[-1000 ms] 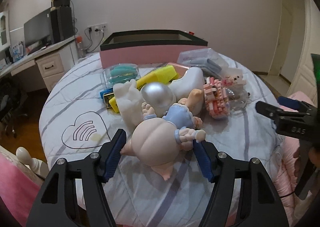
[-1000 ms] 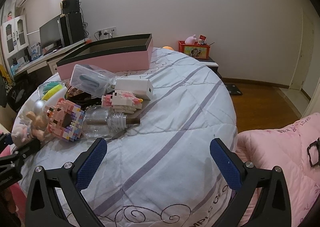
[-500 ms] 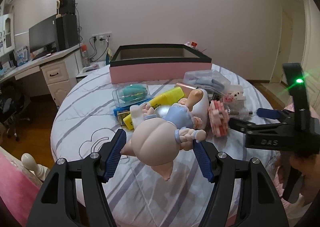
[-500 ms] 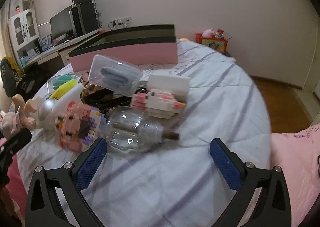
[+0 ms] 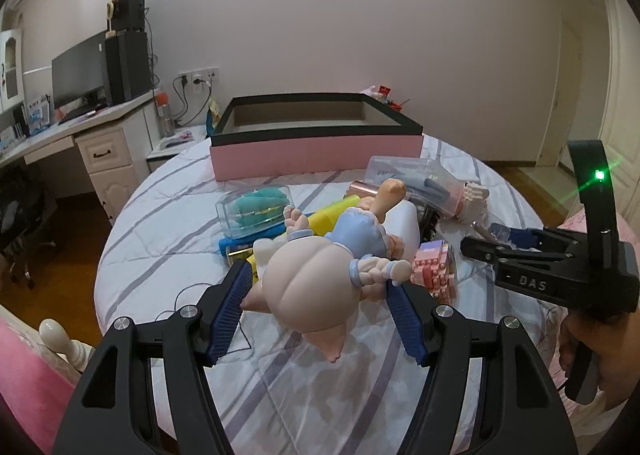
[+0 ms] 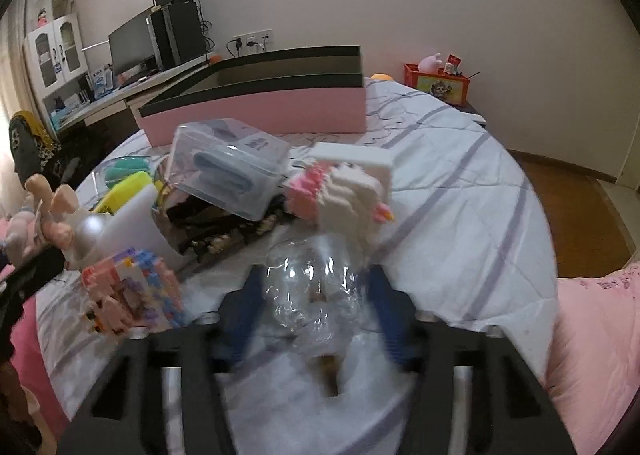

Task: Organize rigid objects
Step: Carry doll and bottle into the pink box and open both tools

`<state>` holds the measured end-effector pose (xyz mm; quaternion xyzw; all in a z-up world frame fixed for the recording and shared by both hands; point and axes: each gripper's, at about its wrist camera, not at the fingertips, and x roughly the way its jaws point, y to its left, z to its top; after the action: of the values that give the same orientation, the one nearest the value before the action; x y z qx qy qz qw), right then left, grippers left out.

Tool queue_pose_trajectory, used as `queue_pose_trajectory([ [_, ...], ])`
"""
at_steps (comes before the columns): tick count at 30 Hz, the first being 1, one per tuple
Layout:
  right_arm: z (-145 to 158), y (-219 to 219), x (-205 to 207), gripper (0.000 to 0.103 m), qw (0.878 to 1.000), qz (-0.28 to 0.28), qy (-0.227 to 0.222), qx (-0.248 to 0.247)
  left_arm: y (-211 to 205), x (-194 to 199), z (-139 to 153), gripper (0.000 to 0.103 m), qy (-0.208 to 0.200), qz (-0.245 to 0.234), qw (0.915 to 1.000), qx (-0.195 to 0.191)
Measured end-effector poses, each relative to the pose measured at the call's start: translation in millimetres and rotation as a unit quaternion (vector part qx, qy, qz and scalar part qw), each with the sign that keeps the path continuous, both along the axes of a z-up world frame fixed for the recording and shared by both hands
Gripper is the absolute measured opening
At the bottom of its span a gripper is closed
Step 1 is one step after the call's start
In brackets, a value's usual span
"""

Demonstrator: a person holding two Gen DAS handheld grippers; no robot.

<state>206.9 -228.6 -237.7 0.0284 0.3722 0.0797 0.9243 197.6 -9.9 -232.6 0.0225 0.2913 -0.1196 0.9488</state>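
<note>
My left gripper (image 5: 318,275) is shut on a pink pig doll (image 5: 316,283) in a blue dress and holds it above the bed. My right gripper (image 6: 312,283) has closed around a clear glass bottle (image 6: 310,295) lying on the bedspread; the frame is blurred. A pink open box (image 5: 316,155) with a black rim stands at the far side, also in the right wrist view (image 6: 256,111). The right gripper shows in the left wrist view (image 5: 492,243) at the right.
A pile lies mid-bed: a teal item in a clear case (image 5: 256,207), a yellow block (image 5: 328,215), a clear box with a blue item (image 6: 228,167), a pink brick figure (image 6: 128,295) and a white-pink brick figure (image 6: 344,191). A desk (image 5: 60,135) stands at the left.
My left gripper has lifted the pig doll up and back from the pile. My right gripper has moved forward to the glass bottle and closed its jaws around it.
</note>
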Motion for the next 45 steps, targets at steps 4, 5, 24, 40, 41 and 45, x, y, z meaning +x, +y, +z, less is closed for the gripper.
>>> queue_pose_trajectory([
  [4, 5.8, -5.6, -5.3, 0.051, 1.000, -0.005, -0.012, 0.003, -1.6, 3.3, 4.3, 0.068, -0.003, -0.002, 1.0000, 0.004],
  [5, 8.2, -6.8, -6.8, 0.051, 1.000, -0.005, -0.014, 0.006, -1.9, 4.7, 6.3, 0.068, -0.003, -0.002, 1.0000, 0.003],
  [24, 89.3, 22.1, 90.5, 0.051, 0.996, 0.064, -0.065, 0.003, -12.1, 127.4, 56.2, 0.068, 0.011, -0.029, 0.9995, 0.002],
  [40, 45.9, 65.8, 255.4, 0.051, 0.991, 0.091, 0.093, 0.003, -11.1, 300.4, 25.7, 0.068, 0.148, 0.023, 0.9863, 0.069],
  [41, 42.8, 66.1, 257.9, 0.051, 0.991, 0.091, 0.098, 0.003, -12.0, 304.6, 22.2, 0.068, 0.155, 0.022, 0.9851, 0.071],
  [45, 36.9, 61.3, 261.6, 0.051, 0.991, 0.081, 0.106, 0.002, -13.4, 312.7, 11.3, 0.069, 0.182, 0.020, 0.9804, 0.071],
])
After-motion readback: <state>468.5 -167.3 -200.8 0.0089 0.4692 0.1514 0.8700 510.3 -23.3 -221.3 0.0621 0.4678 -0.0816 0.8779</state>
